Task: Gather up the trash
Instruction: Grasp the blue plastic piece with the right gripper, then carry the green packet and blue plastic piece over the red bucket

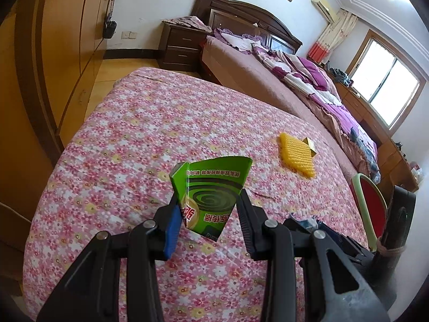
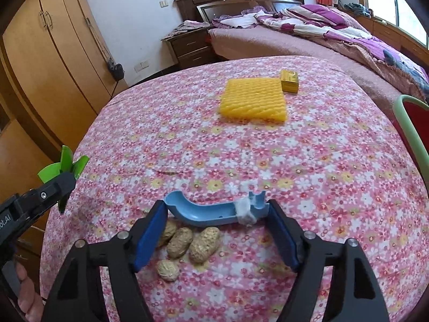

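Observation:
My left gripper [image 1: 209, 201] is shut on a crumpled green mosquito-coil box [image 1: 211, 187] and holds it above the floral tablecloth [image 1: 134, 139]. That box also shows in the right wrist view [image 2: 64, 166], at the left edge, with the left gripper under it. My right gripper [image 2: 217, 209] is shut on a curved blue plastic piece [image 2: 211, 209] with white wadding stuck to it. Several peanut shells [image 2: 187, 244] lie on the cloth just below it. A yellow foam net pad [image 2: 254, 99] and a small yellow box [image 2: 289, 80] lie farther back; the pad also shows in the left wrist view [image 1: 297, 155].
A bed [image 2: 308, 40] with purple bedding stands behind the table. A dark nightstand [image 2: 190, 48] is at its head. Wooden wardrobes [image 2: 48, 53] line the left side. A red chair with a green frame [image 2: 413, 123] stands at the table's right edge.

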Motion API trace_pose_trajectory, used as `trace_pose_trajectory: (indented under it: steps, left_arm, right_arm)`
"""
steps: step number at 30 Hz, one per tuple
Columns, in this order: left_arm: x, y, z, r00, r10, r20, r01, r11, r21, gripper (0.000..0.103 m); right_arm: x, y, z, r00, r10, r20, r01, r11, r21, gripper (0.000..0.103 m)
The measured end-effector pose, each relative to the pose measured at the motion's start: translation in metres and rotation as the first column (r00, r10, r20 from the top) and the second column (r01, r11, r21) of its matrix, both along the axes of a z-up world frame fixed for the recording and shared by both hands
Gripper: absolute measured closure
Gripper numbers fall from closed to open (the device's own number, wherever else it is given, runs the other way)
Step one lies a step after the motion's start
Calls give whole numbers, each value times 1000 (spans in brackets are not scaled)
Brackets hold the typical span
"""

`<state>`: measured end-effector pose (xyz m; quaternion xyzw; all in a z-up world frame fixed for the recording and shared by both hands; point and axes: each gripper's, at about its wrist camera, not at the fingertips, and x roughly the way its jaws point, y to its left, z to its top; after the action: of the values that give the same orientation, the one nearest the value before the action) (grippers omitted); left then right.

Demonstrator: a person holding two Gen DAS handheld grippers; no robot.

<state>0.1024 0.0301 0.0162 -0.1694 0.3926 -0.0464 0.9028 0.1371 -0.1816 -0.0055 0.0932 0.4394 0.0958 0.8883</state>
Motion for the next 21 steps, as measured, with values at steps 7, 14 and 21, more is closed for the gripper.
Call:
trace_pose_trajectory:
  steps: [7,14,21]
  left_arm:
    - [-2,-7,2,1000,-16,4,16,1000,4,63]
    - [-6,-17,10,999,-36,19,36,999,3,63]
    - [-15,-36,22,996,-80,46,80,997,-4,63]
  right_arm:
    - [-8,-11,4,1000,-12,12,12,998,54,27]
    - [-27,-36,28,997,-58,60,49,989,138,27]
    - [-52,-73,60,982,-123,144,96,978,183,27]
